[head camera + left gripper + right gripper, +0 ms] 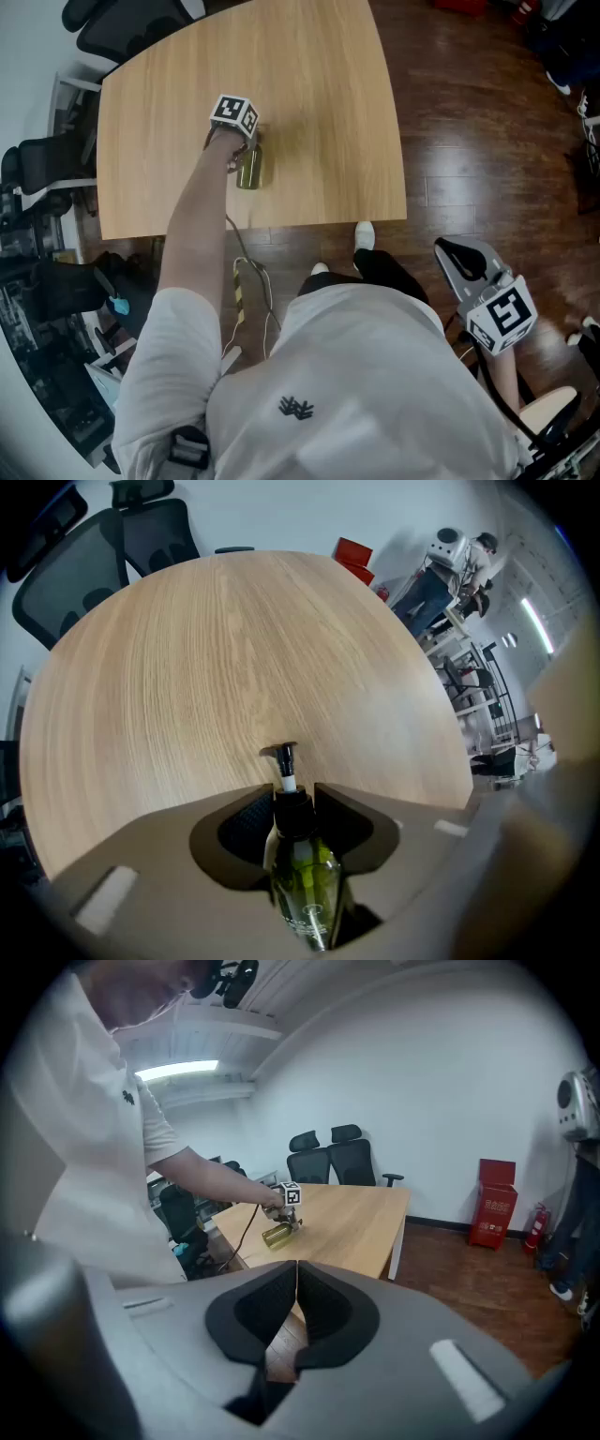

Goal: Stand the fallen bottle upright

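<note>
A green-tinted pump bottle (pixel 248 169) lies on its side on the wooden table (pixel 319 84), near the table's front edge. My left gripper (pixel 243 145) comes straight down on its top end. In the left gripper view the jaws are shut on the black collar below the pump head (pixel 281 755), and the bottle body (pixel 305 883) runs toward the camera. The right gripper view shows the bottle (pixel 275 1235) flat on the table under the left gripper (pixel 287 1207). My right gripper (pixel 296 1274) is shut and empty, held off the table over the floor (pixel 450 253).
Black office chairs (pixel 337 1157) stand at the table's far end (pixel 84 564). A red box (pixel 494 1202) and a fire extinguisher (pixel 536 1225) sit against the wall. A cable (pixel 246 272) hangs below the table's front edge. Shelving (pixel 37 309) fills the left side.
</note>
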Action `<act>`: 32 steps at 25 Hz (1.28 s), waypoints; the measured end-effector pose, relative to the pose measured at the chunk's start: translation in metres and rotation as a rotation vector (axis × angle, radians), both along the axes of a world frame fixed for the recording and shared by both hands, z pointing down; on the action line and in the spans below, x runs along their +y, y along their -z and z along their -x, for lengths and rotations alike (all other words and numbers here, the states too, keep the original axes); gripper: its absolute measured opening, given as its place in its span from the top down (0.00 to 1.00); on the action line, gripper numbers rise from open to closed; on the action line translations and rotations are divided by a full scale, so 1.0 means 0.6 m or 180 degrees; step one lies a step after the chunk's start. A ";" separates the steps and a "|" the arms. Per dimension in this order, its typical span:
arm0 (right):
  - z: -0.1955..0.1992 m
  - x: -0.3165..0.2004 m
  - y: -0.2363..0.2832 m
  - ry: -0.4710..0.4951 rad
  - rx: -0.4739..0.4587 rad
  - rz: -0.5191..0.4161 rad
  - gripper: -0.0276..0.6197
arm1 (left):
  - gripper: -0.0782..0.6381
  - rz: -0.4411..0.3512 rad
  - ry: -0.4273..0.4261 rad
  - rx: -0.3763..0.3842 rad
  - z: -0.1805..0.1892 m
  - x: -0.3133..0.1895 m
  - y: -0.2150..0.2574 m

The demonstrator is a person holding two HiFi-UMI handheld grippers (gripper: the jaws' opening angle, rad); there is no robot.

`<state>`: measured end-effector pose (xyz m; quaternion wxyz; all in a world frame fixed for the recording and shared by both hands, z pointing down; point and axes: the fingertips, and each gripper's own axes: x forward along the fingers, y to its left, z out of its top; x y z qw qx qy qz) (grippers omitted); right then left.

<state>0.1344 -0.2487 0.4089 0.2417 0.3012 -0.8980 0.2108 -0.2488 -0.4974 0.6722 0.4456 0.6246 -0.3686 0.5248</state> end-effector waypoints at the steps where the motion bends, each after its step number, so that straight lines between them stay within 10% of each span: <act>1: 0.001 -0.003 0.000 -0.0004 -0.0017 -0.0002 0.95 | 0.70 -0.0050 0.0013 0.0003 0.002 -0.001 0.007; 18: 0.104 0.003 0.053 0.0313 -0.0055 -0.0337 0.95 | 0.72 -0.2423 -0.0329 0.0465 -0.050 0.102 0.204; 27: 0.147 0.098 0.077 -0.0017 0.0126 -0.0473 0.89 | 0.70 -0.2840 -0.0363 0.0575 -0.045 0.108 0.200; 32: 0.133 0.194 0.084 -0.0509 0.0048 -0.0353 0.77 | 0.52 -0.3083 -0.0468 0.0629 -0.050 0.127 0.236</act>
